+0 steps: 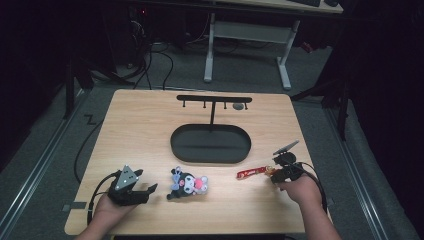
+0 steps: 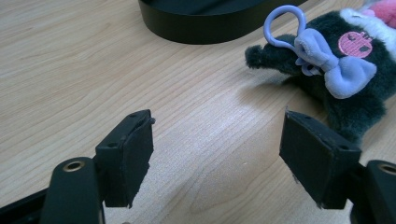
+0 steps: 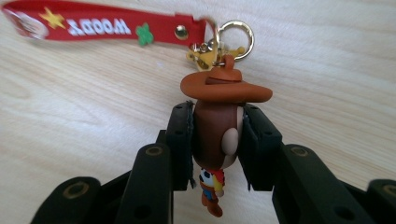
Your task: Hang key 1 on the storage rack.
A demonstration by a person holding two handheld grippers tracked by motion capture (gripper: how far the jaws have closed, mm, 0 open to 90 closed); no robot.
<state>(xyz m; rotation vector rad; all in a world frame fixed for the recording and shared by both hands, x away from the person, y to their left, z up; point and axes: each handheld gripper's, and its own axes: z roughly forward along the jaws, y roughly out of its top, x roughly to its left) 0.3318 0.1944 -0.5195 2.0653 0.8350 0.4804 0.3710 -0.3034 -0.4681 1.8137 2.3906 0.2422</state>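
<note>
Pale wood grain runs across the bench [image 1: 140,125] under both of your hands. At your left, near the front edge, your left hand [image 1: 107,207] holds the left gripper [image 1: 142,186] low over the wood with its jaws spread wide and nothing between them; in the left gripper view the two black pads [image 2: 125,158] stand well apart over bare bench. Just to the right of that gripper lies a dark plush toy [image 1: 187,184] with a lilac bow [image 2: 336,70], a lilac loop [image 2: 285,25] and a pink patch; it lies flat, close to the right-hand jaw but not touching it. Behind the toy, toward the middle of the bench, sits a black oval tray [image 1: 210,156], and from it rises a thin black T-shaped stand [image 1: 214,99] with small pegs hanging under its crossbar. Farther right, a red strap [image 1: 252,173] lies on the wood, leading to your right gripper [image 1: 280,172], held in your right hand [image 1: 300,187]. In the right gripper view the jaws are clenched on a cowboy figure keychain [image 3: 217,135], pressing the sides of its head beneath the brown hat [image 3: 226,86], with a gold ring [image 3: 236,39] joining it to the strap printed with mirrored lettering.
</note>
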